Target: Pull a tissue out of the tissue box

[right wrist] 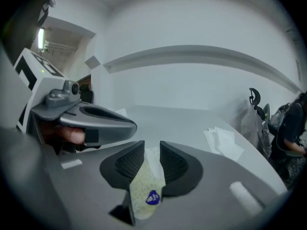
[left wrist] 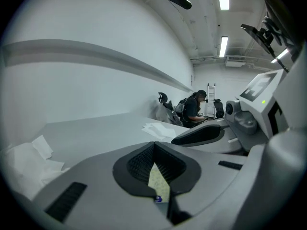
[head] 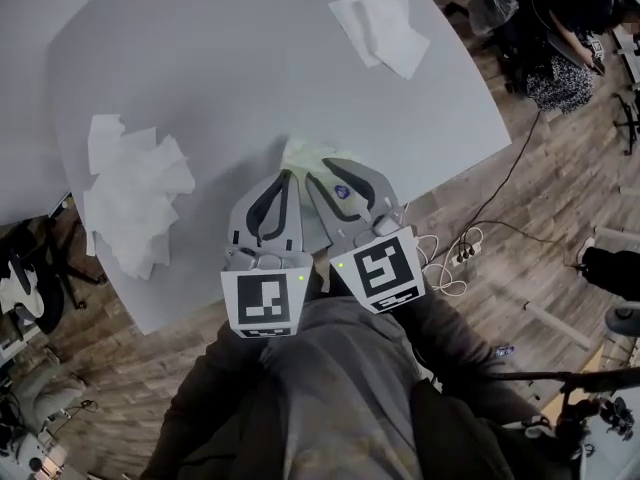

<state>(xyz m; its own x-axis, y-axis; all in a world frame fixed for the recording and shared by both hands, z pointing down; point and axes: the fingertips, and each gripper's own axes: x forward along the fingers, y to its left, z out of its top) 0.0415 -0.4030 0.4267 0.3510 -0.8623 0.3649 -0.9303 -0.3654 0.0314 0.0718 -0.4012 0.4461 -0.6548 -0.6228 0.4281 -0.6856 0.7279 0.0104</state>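
Note:
A pale yellow-green tissue pack [head: 308, 154] with a small blue sticker [head: 342, 190] sits at the table's near edge, under both grippers' tips. My right gripper [head: 345, 180] has its pads closed on the pack [right wrist: 144, 188], and a bit of white tissue [right wrist: 153, 156] rises between the tips. Close beside it on the left is my left gripper [head: 289, 176]. Its tips touch, and a wedge of the pack [left wrist: 158, 181] is caught between its pads. The left gripper's body [right wrist: 91, 119] crosses the right gripper view.
A heap of loose white tissues [head: 135, 193] lies at the left of the grey table [head: 250, 58]. More tissues [head: 380, 23] lie at the far right. The table's near edge runs just past the grippers. Cables [head: 470, 243] lie on the wooden floor. A person [left wrist: 192, 110] sits far off.

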